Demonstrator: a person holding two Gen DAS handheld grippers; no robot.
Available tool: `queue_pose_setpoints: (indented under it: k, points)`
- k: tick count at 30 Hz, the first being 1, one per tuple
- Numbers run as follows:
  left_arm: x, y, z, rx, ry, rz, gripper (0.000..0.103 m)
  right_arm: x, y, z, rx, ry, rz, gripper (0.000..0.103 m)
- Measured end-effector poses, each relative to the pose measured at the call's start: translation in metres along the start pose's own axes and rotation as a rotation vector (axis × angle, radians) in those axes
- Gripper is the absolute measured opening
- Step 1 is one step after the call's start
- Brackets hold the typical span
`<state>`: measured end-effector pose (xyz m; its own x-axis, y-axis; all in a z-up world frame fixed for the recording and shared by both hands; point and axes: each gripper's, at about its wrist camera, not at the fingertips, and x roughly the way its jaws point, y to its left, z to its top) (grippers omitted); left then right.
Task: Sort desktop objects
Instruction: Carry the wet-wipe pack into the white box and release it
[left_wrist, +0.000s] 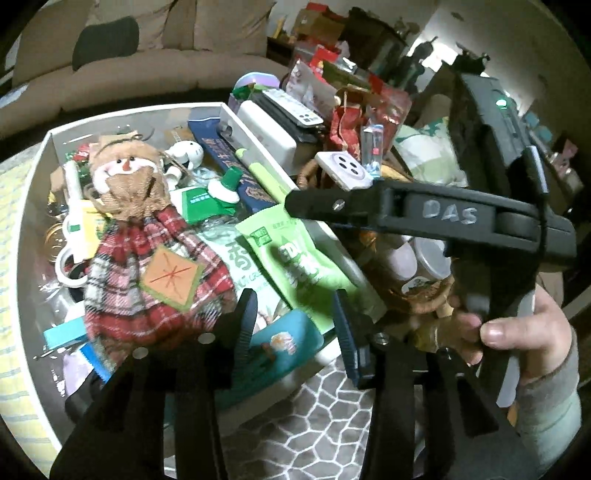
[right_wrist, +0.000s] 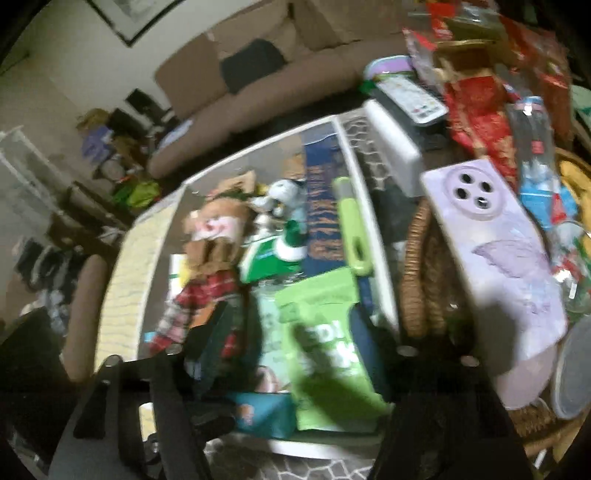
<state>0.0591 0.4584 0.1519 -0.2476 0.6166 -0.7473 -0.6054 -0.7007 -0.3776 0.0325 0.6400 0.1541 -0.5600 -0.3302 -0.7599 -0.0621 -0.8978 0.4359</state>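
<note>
The left gripper (left_wrist: 295, 317) hangs with jaws wide and empty over the white rectangular tray (left_wrist: 35, 206). At its 10 o'clock lies the plaid snowman doll (left_wrist: 147, 251); at 12 o'clock, the green snack pouch (left_wrist: 295, 258). The right gripper (right_wrist: 299, 332) also gapes empty; a lilac phone case (right_wrist: 495, 251) sits at its 2 o'clock.

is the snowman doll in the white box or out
In. The snowman doll lies flat inside the white box, on top of the other clutter, within its walls.

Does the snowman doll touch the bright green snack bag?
Apart. The left wrist view shows a strip of a paler bag lying between the snowman doll and the green snack bag.
</note>
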Motion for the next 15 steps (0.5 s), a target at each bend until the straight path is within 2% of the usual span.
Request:
queue_pose_setpoints:
  k: [2,4,5,7,10,12,13,15]
  points:
    - [-0.005,0.002,-0.003,-0.003,0.000,0.005,0.040,0.017,0.003,-0.003,0.005,0.048,0.018,0.051]
    - [-0.009,0.004,-0.006,-0.004,-0.002,0.013,0.044,0.036,-0.002,-0.009,0.015,0.102,-0.023,0.048]
    - [-0.012,0.005,-0.007,-0.002,-0.003,0.020,0.045,0.043,-0.007,-0.011,0.029,0.111,-0.062,0.048]
    - [-0.017,0.007,-0.009,-0.001,-0.005,0.027,0.045,0.044,-0.015,-0.009,0.054,0.094,-0.054,0.043]
    - [-0.027,0.012,-0.011,-0.007,-0.017,0.043,0.052,0.035,-0.011,-0.009,0.053,0.077,-0.042,0.045]
    - [-0.037,0.016,-0.012,-0.014,-0.039,0.064,0.065,0.023,0.004,-0.011,0.001,0.049,-0.058,0.049]
    - [-0.043,0.018,-0.013,-0.015,-0.054,0.085,0.068,0.017,0.012,-0.013,-0.025,0.032,-0.070,0.056]
    - [-0.054,0.022,-0.016,-0.020,-0.076,0.131,0.082,0.008,0.027,-0.019,-0.079,0.001,-0.104,0.064]
